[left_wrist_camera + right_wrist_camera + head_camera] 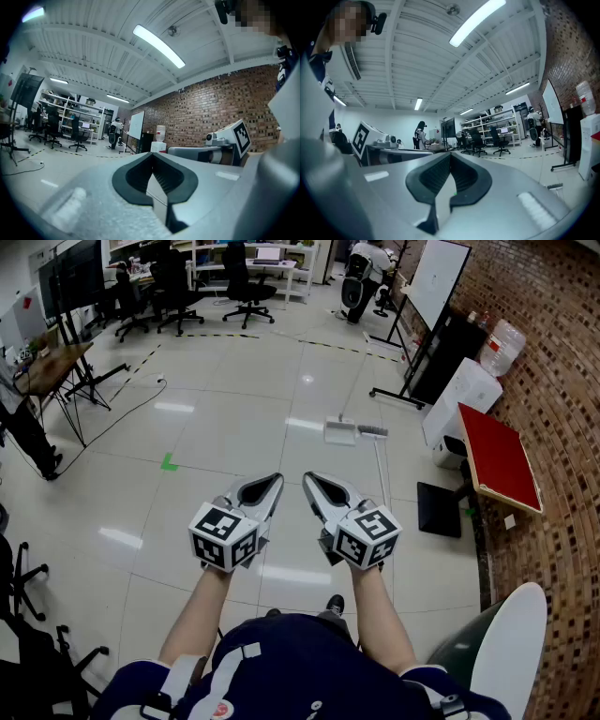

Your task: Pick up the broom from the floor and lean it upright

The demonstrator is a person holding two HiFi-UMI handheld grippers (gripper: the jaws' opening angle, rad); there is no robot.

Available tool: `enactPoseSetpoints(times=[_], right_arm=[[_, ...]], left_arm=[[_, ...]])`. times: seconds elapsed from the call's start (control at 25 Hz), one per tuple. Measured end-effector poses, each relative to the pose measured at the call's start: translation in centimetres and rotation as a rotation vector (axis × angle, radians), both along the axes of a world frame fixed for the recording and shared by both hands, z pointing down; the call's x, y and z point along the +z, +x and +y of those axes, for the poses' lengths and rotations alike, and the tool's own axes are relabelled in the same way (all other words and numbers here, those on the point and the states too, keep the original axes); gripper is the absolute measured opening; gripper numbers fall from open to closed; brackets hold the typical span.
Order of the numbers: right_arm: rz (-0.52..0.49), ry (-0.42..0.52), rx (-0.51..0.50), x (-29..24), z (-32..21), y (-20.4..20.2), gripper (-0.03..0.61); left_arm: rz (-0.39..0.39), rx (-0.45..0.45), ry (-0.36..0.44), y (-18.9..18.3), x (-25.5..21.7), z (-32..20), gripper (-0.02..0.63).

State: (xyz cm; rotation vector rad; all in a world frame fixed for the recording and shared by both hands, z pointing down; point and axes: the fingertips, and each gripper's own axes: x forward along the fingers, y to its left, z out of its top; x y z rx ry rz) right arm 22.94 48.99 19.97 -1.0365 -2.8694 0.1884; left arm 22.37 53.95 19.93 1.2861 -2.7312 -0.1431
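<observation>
**Head view: broom on the floor, reach not yet begun**

Head view showed the broom (373, 431) lying flat on the tiled floor (234, 418), well ahead of the person. Its brush head lay just beside a dustpan (339, 433), and its thin handle ran back toward the right gripper (309, 480). The left gripper (276, 480) and the right one were both held level, jaws pressed together on nothing. By my reading, the pickup had not started. The next move would call for stepping closer, parting one gripper's jaws, lowering it and closing across the handle. The brick wall (562, 371) looked a likely place to lean the broom.
</observation>
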Motion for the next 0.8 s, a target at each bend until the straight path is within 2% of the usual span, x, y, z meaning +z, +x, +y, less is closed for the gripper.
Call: enactPoseSetpoints(times=[0.2, 0.52, 0.8], right_arm=[[0.025, 0.003, 0.042, 1.0, -1.4, -0.1, 0.005], [0.092, -0.013, 0.16, 3.2, -6.4, 0.1, 0.005], [0.123, -0.073, 0.219, 4.5, -11.9, -3.8, 0.005]], left_arm=[[0.014, 0.035, 0.0, -0.3, 0.9, -1.0, 0.0], [0.066, 0.156, -0.007, -0.9, 3.2, -6.0, 0.0], [0.08, 0.213, -0.059, -4.5, 4.3, -11.3, 0.0]])
